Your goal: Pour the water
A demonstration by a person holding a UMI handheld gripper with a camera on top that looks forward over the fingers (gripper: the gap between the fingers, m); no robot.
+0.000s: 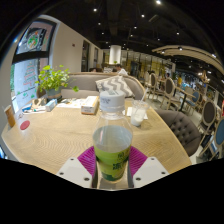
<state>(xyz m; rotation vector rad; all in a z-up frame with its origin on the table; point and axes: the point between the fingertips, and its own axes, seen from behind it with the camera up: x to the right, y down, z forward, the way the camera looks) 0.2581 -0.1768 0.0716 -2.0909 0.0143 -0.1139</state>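
Observation:
A clear plastic bottle (112, 135) with a white cap and a green label stands upright between my fingers, lifted close to the camera. My gripper (112, 162) is shut on the bottle, both magenta pads (88, 158) pressing its labelled lower half. Beyond the bottle, on the wooden table (60, 130), a clear glass cup (138, 112) stands a little to the right of the bottle's cap. The bottle hides the table directly ahead.
A tissue box (90, 104) lies left of the cup. A potted green plant (50, 80) stands at the far left by a window, with papers and a small sign (12, 116) near it. Grey chairs (185, 128) stand to the right.

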